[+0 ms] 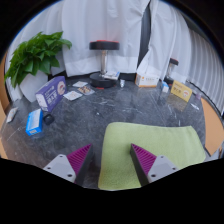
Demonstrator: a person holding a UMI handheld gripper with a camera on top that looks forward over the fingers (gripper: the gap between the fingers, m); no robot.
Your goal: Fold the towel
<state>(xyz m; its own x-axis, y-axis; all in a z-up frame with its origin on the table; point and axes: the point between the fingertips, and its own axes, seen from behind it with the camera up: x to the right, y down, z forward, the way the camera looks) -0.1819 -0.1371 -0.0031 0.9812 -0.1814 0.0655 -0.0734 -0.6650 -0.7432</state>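
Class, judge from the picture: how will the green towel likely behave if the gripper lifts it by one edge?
The green towel lies flat on the table, so it will probably droop rather than stay stiff. It looks thin, likely light. The open gripper hovers over its near edge.

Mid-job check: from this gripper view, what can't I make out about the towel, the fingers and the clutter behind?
Gripper view only:
- Towel: near edge hidden behind the fingers, so its full outline and any fold are unclear.
- Gripper: open above the table, but whether it touches the towel can't be told.
- Boxes: print too small to read.
- Bottles: too small to identify.
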